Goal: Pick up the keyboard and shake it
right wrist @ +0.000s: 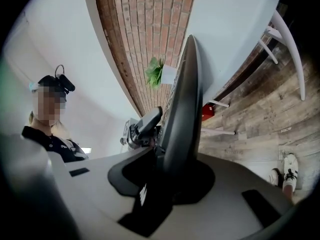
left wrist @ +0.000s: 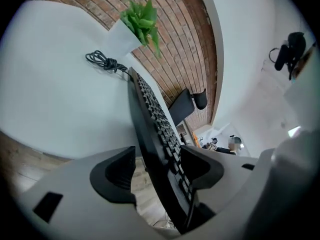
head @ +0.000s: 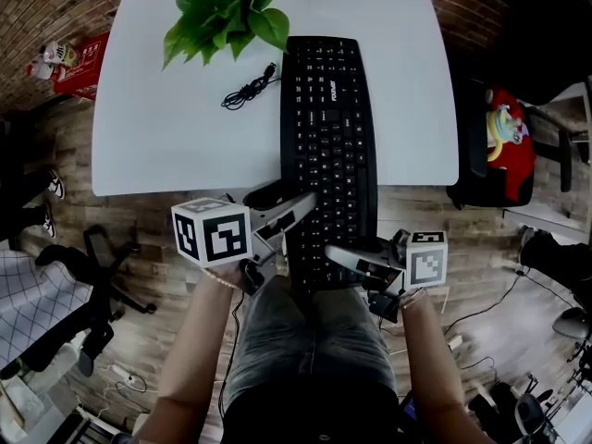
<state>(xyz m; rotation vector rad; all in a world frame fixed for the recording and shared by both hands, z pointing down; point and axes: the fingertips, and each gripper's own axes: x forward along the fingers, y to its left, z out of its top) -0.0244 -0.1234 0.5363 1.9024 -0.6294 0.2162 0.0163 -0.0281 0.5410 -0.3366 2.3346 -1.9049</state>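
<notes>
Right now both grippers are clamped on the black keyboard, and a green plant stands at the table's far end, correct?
One slip: only the right gripper is clamped on the keyboard. The left gripper is open, its jaws apart around the keyboard's edge, as the left gripper view shows. The plant does stand at the far end of the table.

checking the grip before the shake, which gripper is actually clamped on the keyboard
The right gripper: its jaws pinch the edge of the keyboard. The left gripper only straddles it, jaws apart.
</notes>
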